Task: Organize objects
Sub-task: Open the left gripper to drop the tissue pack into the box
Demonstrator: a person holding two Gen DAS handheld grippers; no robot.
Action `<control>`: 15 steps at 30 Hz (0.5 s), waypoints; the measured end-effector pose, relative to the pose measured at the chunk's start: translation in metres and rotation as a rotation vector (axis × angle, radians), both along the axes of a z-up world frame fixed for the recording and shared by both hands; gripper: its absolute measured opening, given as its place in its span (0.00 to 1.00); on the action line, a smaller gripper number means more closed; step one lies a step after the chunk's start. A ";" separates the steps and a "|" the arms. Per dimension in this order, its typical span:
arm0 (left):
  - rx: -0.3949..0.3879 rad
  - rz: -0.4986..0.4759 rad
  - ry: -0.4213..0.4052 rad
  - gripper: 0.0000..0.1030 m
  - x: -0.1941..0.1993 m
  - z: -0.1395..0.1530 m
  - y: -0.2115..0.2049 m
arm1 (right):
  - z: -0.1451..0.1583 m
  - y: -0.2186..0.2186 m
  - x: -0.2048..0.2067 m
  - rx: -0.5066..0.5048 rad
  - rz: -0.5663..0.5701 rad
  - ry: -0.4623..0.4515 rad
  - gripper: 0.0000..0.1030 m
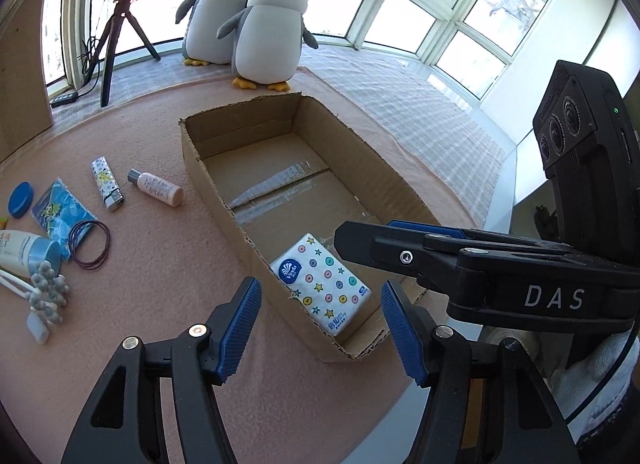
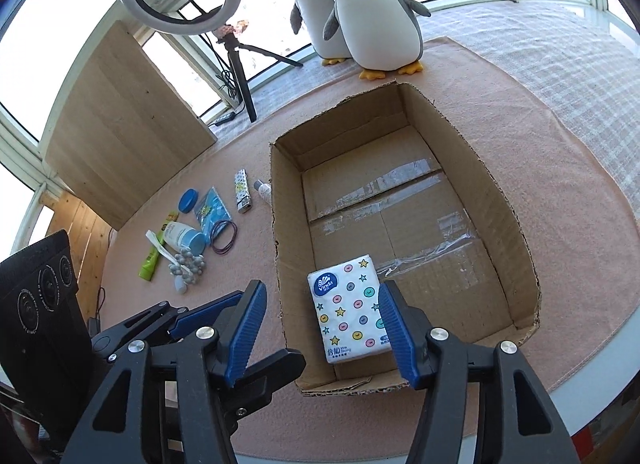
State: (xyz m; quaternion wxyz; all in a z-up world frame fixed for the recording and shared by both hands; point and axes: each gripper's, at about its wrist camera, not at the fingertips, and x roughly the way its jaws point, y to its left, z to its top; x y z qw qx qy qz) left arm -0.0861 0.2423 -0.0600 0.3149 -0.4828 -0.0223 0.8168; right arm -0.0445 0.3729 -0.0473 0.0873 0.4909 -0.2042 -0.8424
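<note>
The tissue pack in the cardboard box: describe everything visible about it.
The tissue pack is a soft, flat, rectangular packet in glossy white wrap printed with pastel buttons and stars, a round blue brand logo at one corner and blue lettering at the opposite end. It looks sealed and lies flat, face up, on the floor of the open cardboard box, in the corner nearest the cameras, close to the walls there. It is the only item in the box, and neither gripper touches it.

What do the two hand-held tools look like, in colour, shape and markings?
Both tools, left and right, have black plastic frames with silver rivets and blue ribbed pads. The right one shows white letters "DAS" and a black camera block with three lenses and a green light.
</note>
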 end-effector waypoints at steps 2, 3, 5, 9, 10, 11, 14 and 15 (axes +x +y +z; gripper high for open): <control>0.003 0.023 -0.010 0.64 -0.001 -0.002 -0.011 | 0.000 -0.003 -0.002 -0.006 0.003 0.001 0.53; 0.004 0.036 -0.014 0.64 -0.002 -0.003 -0.016 | 0.001 -0.005 -0.003 -0.010 0.006 0.002 0.53; 0.005 0.064 -0.023 0.64 -0.003 -0.005 -0.030 | 0.000 -0.011 -0.005 -0.017 0.014 0.000 0.53; 0.002 0.121 -0.035 0.65 0.000 -0.007 -0.060 | -0.001 -0.028 -0.010 -0.028 0.048 -0.005 0.53; 0.002 0.138 -0.039 0.65 0.002 -0.008 -0.069 | 0.000 -0.033 -0.012 -0.029 0.059 -0.006 0.53; 0.002 0.155 -0.044 0.65 0.003 -0.009 -0.078 | 0.000 -0.039 -0.013 -0.032 0.071 -0.006 0.53; 0.002 0.214 -0.056 0.65 0.007 -0.013 -0.108 | 0.001 -0.059 -0.018 -0.035 0.113 -0.003 0.53; 0.002 0.234 -0.061 0.65 0.008 -0.014 -0.118 | 0.002 -0.067 -0.021 -0.033 0.130 -0.003 0.53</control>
